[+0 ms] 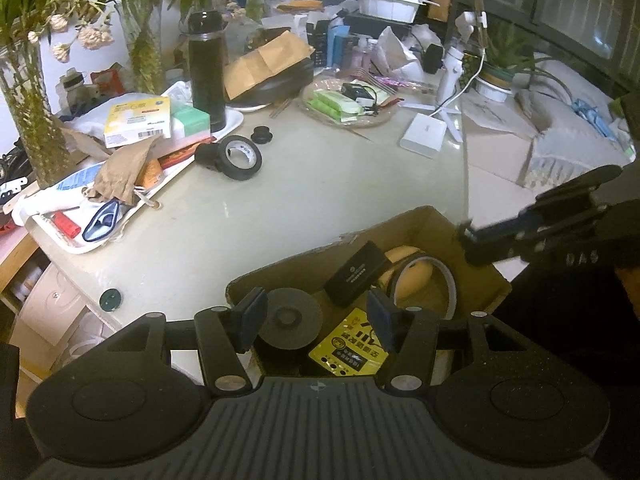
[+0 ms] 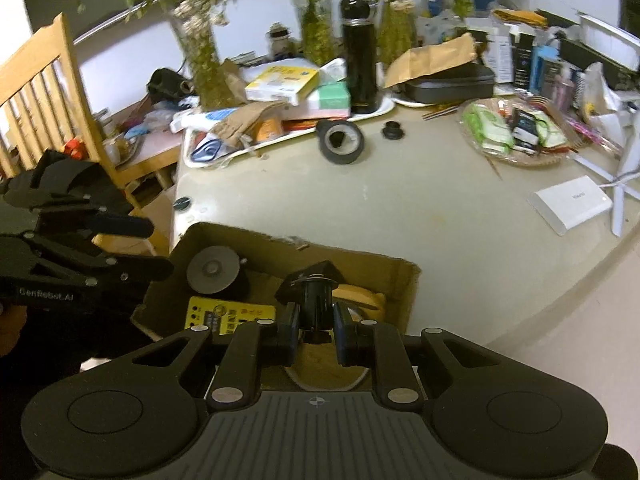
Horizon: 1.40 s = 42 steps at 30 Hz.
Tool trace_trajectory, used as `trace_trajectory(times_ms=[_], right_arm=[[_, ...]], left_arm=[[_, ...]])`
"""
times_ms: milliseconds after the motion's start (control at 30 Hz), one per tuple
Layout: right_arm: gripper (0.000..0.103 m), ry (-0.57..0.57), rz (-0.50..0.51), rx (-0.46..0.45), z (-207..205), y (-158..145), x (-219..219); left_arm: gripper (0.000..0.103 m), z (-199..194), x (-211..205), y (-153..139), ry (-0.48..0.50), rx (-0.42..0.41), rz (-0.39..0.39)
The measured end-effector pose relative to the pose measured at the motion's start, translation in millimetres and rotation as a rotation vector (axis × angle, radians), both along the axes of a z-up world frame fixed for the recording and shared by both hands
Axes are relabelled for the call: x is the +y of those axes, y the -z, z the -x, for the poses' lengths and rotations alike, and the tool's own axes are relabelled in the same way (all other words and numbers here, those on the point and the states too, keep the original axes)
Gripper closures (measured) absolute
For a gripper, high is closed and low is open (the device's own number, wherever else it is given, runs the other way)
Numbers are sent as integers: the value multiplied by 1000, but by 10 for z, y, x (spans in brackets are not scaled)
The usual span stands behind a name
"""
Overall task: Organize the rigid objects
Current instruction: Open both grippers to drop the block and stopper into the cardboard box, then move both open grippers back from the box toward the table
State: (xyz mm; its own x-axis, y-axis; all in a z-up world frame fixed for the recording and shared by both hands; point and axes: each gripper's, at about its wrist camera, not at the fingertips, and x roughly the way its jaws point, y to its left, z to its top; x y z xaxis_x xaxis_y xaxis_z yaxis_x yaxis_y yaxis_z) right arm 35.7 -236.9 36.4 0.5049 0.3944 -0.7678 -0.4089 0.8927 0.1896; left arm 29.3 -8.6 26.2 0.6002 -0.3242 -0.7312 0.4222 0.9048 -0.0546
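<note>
- The right hand-held gripper (image 2: 316, 330) pinches a small black spool-shaped plastic part (image 2: 316, 300) between its pads, hanging over the open brown cardboard box (image 2: 404, 280) at the near edge of the pale bench (image 2: 420, 208).
- To do it well, lower the part into a free gap, clear of the box wall, before letting go.
- The left hand-held gripper (image 1: 316, 322) stands partly parted and empty above the same box.
- Inside lie a grey round disc (image 1: 290, 322), a yellow printed card (image 1: 348, 350), a flat black case (image 1: 358, 274) and a yellow tape roll (image 1: 416, 276).
- On the bench beyond, a black tape roll (image 2: 340, 142) and a black flanged knob (image 2: 393, 131) wait, likely next.
</note>
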Motion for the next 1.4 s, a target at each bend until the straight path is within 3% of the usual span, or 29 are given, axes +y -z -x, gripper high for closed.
trace_trajectory(times_ms=[33, 133, 200, 300, 400, 967, 1033, 1067, 1133, 1400], right_arm=[[81, -17, 17, 9, -12, 22, 34], [41, -28, 95, -17, -20, 71, 104], [34, -29, 97, -23, -26, 74, 109], [13, -15, 88, -22, -47, 76, 93], [4, -8, 87, -44, -53, 61, 82], [0, 29, 85, -123, -94, 36, 20], [0, 47, 83, -132, -118, 39, -18], [0, 54, 84, -134, -134, 39, -33], [0, 66, 85, -135, -162, 39, -62], [0, 81, 112, -135, -318, 29, -142]], left_arm=[[49, 11, 10, -3, -5, -4, -1], [49, 20, 34, -18, -17, -10, -1], [49, 23, 50, -23, -22, -10, -1], [49, 22, 70, -19, -30, -11, -4], [49, 14, 77, -20, -45, -11, -10], [47, -110, 84, -9, -68, 2, -18], [43, -134, 86, -5, -77, -3, -26], [35, -143, 83, -4, -78, -6, -32], [29, -143, 81, -18, -82, -35, -39], [28, -223, 78, -55, -82, -101, -75]])
